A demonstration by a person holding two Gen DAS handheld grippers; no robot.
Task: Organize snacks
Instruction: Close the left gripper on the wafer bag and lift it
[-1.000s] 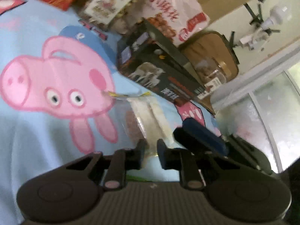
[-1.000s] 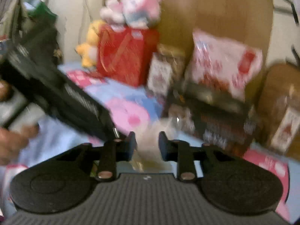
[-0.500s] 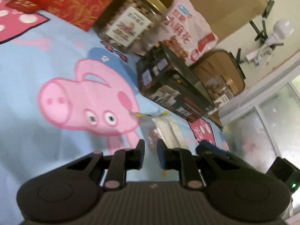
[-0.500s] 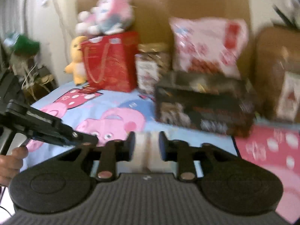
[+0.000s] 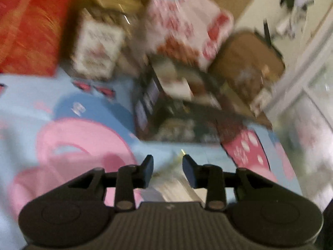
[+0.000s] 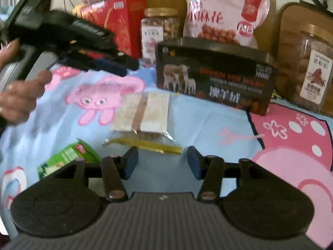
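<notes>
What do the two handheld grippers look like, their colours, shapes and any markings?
The right gripper has a matte black body with two round bulges, a ribbed grey centre panel, coppery pivot screws and dark blue pads. The left gripper looks the same; seen from outside, it has a grey handle held in a bare hand.

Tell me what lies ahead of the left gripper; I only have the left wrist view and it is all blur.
Observer: A clear packet with two pale bars and a brown one lies flat on the sheet, in front of the black box.
Operator: Say where the other gripper is.
Observer: The right gripper, jaws opening and empty, sits just short of the packet's gold-sealed end.
Operator: Name anything else nearby.
Observer: A green packet lies to the left of it in the right wrist view.
</notes>
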